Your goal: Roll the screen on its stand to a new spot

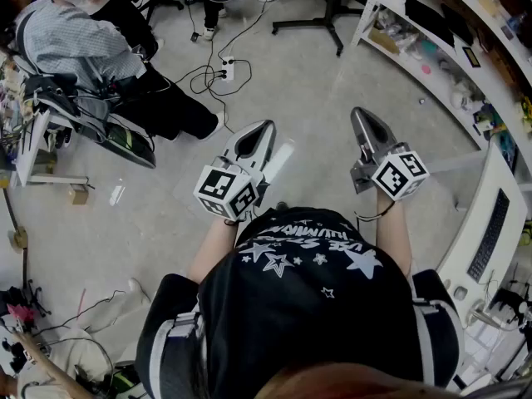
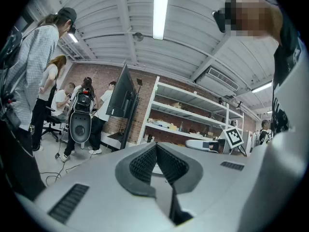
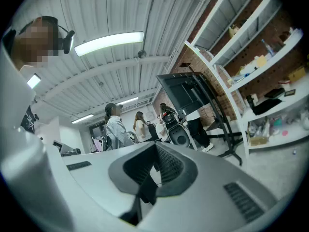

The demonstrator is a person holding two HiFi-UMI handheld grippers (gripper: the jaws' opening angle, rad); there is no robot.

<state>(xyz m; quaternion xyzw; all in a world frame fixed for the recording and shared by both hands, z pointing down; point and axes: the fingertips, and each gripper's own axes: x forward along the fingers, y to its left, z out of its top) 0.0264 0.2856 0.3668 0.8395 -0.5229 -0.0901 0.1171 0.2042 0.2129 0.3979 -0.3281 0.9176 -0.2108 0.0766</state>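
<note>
Grey ribbed pads [image 2: 142, 164] meeting; left claw [image 2: 156, 146], right claw [image 3: 155, 148] closed.

The screen [image 3: 182, 92] is a large flat panel with a dark face, mounted upright and high on a black stand [image 3: 222, 122] with slanting struts. The stand's spread legs [image 1: 309, 25] rest on the pale floor [image 1: 332, 81], just beside the end of the white shelving [image 1: 369, 11]

Workshop-lab: stocked white shelving [image 2: 186, 111], brick wall [image 2: 91, 72], loose floor cables [image 1: 208, 78].
</note>
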